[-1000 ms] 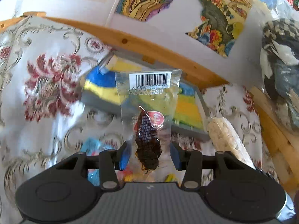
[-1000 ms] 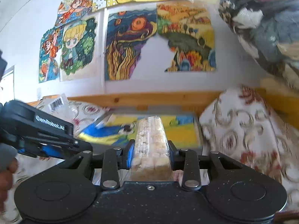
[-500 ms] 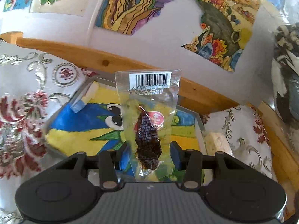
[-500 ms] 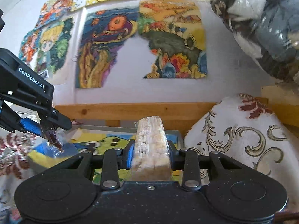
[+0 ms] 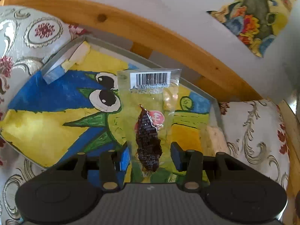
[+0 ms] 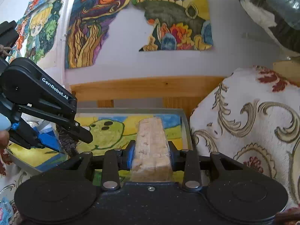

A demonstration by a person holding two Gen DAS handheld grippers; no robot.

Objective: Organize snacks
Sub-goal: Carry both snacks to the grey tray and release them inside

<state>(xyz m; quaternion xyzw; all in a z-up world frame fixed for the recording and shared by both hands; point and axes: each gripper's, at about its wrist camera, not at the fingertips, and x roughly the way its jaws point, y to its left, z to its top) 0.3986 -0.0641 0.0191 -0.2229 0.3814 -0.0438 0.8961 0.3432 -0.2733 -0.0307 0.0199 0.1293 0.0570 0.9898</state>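
The left gripper (image 5: 150,155) is clenched on a clear snack packet (image 5: 149,120) that stands upright between its blue pads; a dark, wrinkled dried fruit (image 5: 148,142) sits in the lower half of the packet, right at the pads, and a barcode label (image 5: 151,78) runs across its top edge. Just beyond and below these fingers lies a shallow grey tray (image 5: 61,56) whose floor is lined with a painted cartoon in blue, yellow and green. The right gripper (image 6: 151,155) grips a pale, crumbly snack bar (image 6: 151,144) in clear wrap, the bar pointing forward along the fingers and out over the near right part of the same tray (image 6: 185,129). In the right wrist view the left gripper (image 6: 65,146) hangs to the left of the bar, over the tray's left side, with its packet pinched at the tips. A cushion (image 6: 247,123) with gold scrolls and red flowers lies just right of the tray, and a wooden rail (image 6: 146,88) runs behind it beneath painted pictures (image 6: 174,18) on the wall.
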